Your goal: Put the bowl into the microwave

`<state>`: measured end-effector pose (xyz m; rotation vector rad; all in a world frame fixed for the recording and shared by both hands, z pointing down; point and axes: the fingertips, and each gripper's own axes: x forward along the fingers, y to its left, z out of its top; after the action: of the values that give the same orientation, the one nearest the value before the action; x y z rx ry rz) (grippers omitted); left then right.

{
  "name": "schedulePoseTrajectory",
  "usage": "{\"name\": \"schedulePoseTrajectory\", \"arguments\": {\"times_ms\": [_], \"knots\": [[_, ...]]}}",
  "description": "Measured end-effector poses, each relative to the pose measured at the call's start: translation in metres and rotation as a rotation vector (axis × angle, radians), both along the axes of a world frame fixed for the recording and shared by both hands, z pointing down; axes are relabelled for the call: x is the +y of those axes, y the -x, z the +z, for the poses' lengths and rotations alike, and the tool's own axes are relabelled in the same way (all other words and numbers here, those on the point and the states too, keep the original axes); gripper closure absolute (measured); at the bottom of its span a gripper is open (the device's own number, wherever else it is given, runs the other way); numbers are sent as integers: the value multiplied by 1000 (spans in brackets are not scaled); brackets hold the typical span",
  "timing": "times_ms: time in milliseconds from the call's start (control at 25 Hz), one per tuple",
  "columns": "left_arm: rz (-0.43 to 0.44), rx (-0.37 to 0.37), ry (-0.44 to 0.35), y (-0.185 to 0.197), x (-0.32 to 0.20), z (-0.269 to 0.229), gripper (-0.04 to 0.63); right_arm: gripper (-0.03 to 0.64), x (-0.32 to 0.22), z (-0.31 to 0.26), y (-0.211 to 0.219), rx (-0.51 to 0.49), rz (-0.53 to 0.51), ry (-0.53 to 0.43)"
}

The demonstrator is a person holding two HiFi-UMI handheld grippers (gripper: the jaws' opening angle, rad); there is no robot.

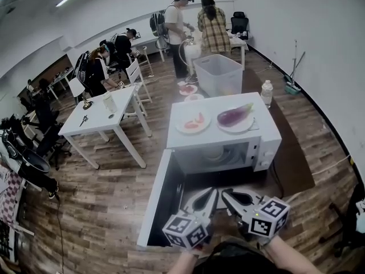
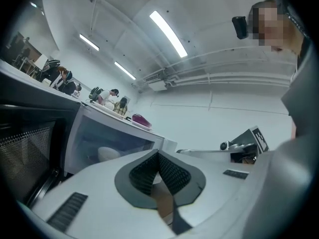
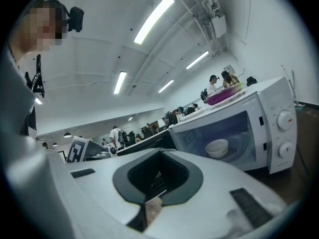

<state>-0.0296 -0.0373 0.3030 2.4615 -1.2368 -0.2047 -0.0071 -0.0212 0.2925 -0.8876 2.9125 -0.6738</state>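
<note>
The bowl (image 3: 218, 148) is sitting inside the microwave (image 1: 263, 148), on the floor of its cavity, and the door (image 1: 161, 201) is hanging wide open toward the left. Both grippers are hovering side by side just in front of the opening, touching neither the oven nor the bowl. The left gripper (image 1: 206, 201) is showing its pads pressed together at the tips with nothing between them. The right gripper (image 1: 238, 198) is likewise closed tight and empty. From above, the bowl is hard to pick out in the shadowed cavity; it seems to be the pale round shape near the middle. On top of the microwave an eggplant (image 1: 234, 115) is lying on the right plate (image 1: 239, 129), and pinkish slices (image 1: 194, 121) are lying on the left plate (image 1: 181, 128) just beside it. The microwave is standing on a dark surface (image 1: 293, 158), with a clear bin (image 1: 219, 73) and a bottle (image 1: 266, 92) behind it. Several people are standing and sitting at white tables farther back in the room
</note>
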Motion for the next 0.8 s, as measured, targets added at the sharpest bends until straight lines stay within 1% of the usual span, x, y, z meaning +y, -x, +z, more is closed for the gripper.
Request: {"name": "schedulePoseTrajectory", "arguments": {"times_ms": [800], "knots": [[-5, 38, 30, -2, 1, 12, 595, 617, -1, 14, 1, 14, -10, 34]]}}
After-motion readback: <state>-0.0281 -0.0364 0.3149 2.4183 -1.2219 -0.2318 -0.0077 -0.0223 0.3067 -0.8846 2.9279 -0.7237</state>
